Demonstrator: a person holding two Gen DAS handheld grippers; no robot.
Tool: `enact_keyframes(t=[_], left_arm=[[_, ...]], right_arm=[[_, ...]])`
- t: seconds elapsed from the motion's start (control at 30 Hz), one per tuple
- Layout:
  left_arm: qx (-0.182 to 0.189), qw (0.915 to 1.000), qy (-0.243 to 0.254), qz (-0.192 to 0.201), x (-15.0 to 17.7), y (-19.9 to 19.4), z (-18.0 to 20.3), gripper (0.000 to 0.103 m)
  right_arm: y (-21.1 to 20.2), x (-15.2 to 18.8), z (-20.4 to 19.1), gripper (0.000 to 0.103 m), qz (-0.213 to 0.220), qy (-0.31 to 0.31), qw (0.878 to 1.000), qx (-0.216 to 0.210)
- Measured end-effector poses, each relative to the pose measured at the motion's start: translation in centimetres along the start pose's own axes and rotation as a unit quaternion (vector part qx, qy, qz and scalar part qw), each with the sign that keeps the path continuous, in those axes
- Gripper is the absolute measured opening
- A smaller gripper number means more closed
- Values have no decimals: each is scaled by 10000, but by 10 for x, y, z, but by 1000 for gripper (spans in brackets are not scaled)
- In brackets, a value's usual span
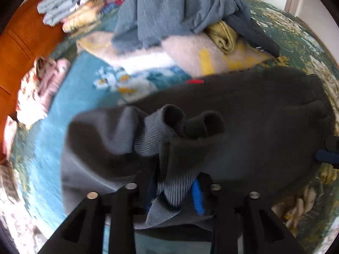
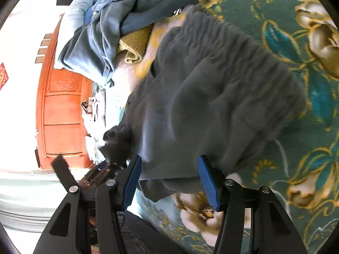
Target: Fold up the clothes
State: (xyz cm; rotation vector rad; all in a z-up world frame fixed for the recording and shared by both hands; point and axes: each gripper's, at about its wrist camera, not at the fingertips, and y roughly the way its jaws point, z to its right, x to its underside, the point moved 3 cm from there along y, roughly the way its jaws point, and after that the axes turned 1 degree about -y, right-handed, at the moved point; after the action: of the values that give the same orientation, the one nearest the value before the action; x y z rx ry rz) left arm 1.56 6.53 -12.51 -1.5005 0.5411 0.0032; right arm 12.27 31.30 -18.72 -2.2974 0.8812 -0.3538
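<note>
A dark grey sweater (image 1: 243,116) lies spread on the teal floral bedspread (image 2: 307,97). Its ribbed cuff (image 1: 175,177) is bunched up between the fingers of my left gripper (image 1: 173,188). The jaws stand apart, the right blue pad (image 1: 198,196) is bare, and the cloth hangs loose between them. In the right wrist view the same sweater (image 2: 211,89) fills the middle. My right gripper (image 2: 169,180) hovers open over its near hem, both blue pads (image 2: 208,182) clear of the cloth. The left gripper (image 2: 99,169) shows at the sweater's left corner, and the right gripper's blue tip (image 1: 328,155) at the right edge.
A heap of blue-grey clothes (image 1: 169,10) and a mustard knit (image 1: 222,36) lie on a pink and yellow blanket (image 1: 190,57) beyond the sweater. Folded items (image 1: 63,6) and pink clothing (image 1: 42,89) sit to the left, by an orange wooden cabinet (image 2: 61,110).
</note>
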Motion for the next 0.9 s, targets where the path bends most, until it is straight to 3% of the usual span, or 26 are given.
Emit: enact_keyframes(t=[0.03, 0.07, 0.17, 0.23, 0.3, 0.33, 0.47, 0.53, 0.63, 0.73, 0.83, 0.9], left_arm=[[197, 9998, -66, -7, 2, -2, 0, 69], [374, 9992, -123, 8, 4, -6, 0, 72], [708, 9969, -283, 213, 2, -23, -5, 72], [1028, 9907, -806, 385, 2, -31, -25, 72], [1281, 9792, -1478, 542, 4, -38, -51, 74], [1219, 9733, -1858, 568, 8, -39, -66, 74], [773, 9616, -2626, 206, 17, -13, -100, 74], [693, 9667, -2462, 92, 20, -4, -90, 74], [283, 9859, -1634, -224, 20, 11, -59, 74], [188, 9887, -1442, -370, 21, 20, -50, 75], [637, 9795, -1892, -270, 24, 19, -62, 75], [1158, 9623, -2460, -93, 27, 13, -81, 75]], right_arm=[[0, 0, 1, 56, 17, 3, 10000, 12], [0, 0, 1, 56, 18, 9, 10000, 29], [-2, -1, 3, 56, 19, 15, 10000, 68], [-16, 4, 9, 56, 10, -2, 9999, 100], [-27, 9, 16, 63, -12, -42, 9998, 186], [-29, 11, 18, 71, -29, -77, 9996, 267], [-33, 5, 33, 71, 284, 123, 9989, 347], [-34, 0, 39, 73, 534, 287, 9975, 355], [-28, -9, 47, 73, 881, 611, 9937, 324], [-20, -15, 53, 74, 1145, 988, 9883, 198], [-18, -19, 58, 77, 1286, 1304, 9830, 123], [-21, -25, 58, 77, 1434, 1444, 9790, 132]])
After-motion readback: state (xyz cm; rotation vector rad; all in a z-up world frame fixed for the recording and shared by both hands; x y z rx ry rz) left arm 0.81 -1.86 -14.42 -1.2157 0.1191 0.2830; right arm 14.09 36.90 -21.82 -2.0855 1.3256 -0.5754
